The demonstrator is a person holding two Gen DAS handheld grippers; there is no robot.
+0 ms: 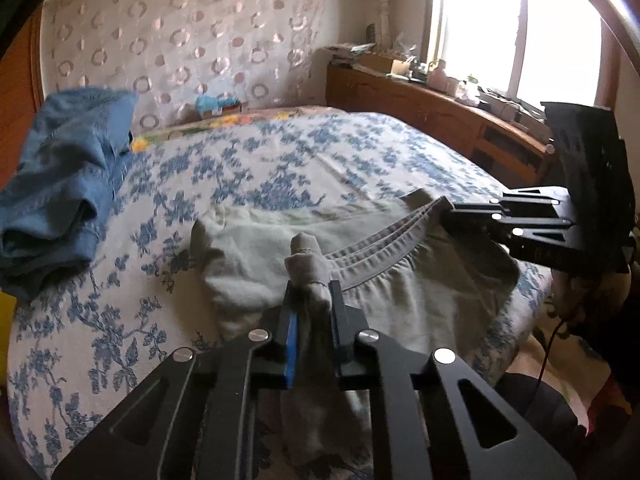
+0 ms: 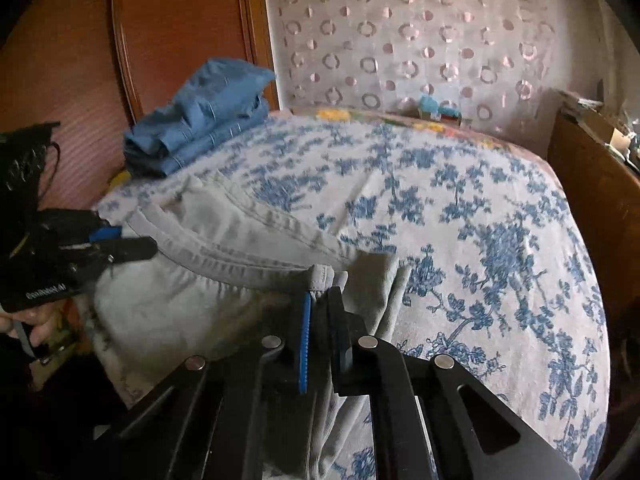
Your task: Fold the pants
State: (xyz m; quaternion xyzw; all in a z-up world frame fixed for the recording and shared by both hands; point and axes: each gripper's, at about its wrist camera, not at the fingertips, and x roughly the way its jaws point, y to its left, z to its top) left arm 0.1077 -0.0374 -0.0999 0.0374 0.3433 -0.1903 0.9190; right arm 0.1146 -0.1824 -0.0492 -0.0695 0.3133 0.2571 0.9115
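Loosely bunched grey pants [image 1: 256, 248] on bedspread [image 1: 320, 152]

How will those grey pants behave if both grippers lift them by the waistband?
Probably floppy: the grey pants already bunch and crease on the bed. The waistband would likely sag between the left gripper and right gripper. They look light.

my pants [image 1: 400, 280] lie on the bed [image 1: 320, 152], near its front edge. my left tool [image 1: 311, 300] pinches one end of their waistband, my right tool [image 2: 320, 300] the other end. a folded pile of clothes [image 1: 60, 192] sits further back on the bed's left. a cluttered shelf [image 1: 440, 92] runs along the right, under the window [image 1: 520, 28].
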